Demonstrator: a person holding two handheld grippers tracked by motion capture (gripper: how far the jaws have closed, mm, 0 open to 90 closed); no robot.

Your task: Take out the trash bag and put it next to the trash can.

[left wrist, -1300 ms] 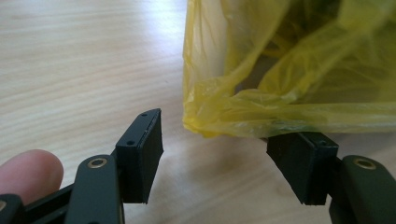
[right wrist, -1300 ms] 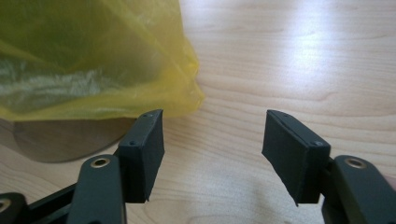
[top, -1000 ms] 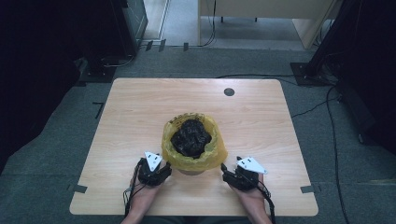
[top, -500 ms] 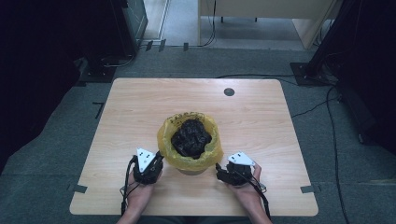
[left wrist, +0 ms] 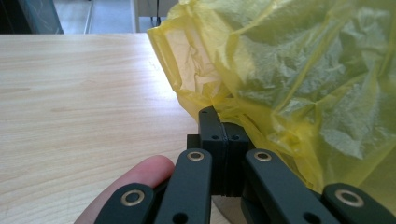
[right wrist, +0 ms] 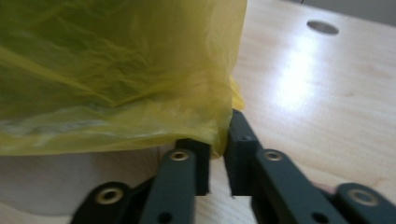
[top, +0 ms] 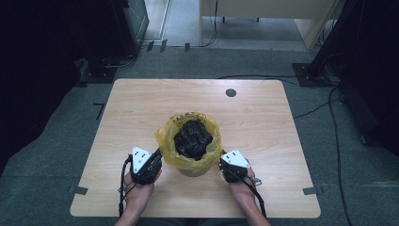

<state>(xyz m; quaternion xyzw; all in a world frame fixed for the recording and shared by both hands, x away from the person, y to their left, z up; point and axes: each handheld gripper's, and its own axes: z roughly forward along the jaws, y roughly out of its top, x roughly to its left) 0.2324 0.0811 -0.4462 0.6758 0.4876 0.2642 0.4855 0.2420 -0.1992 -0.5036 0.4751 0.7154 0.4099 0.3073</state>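
A: Where's the bag (top: 189, 141)?

B: Near the middle of the table (top: 141, 108), a bit toward the near edge. It's yellow, lining a small bin (top: 194, 171), with its rim folded down over the outside. Inside sits a dark crumpled heap (top: 192, 137).

A: And the left gripper (top: 155, 157)?

B: At the bag's left side, low at the folded-over rim. In the left gripper view its jaws are clenched together, and a fold of the yellow film (left wrist: 219, 100) runs down into them, so it's grasping the bag's edge. A fingertip (left wrist: 140, 175) shows beside the jaws on the left.

A: The right gripper (top: 224, 160)?

B: Mirror of that, at the bag's right side. Its jaws have just been closing. In the right gripper view the hem of the bag (right wrist: 219, 135) hangs down between the two tips, pinched there, though a narrow slit remains between them lower down.

A: Anything else on the table?

B: A round dark hole (top: 230, 92) near the far edge, right of centre. The person's hands come in from the near edge, one on each gripper, and cables trail back from both.
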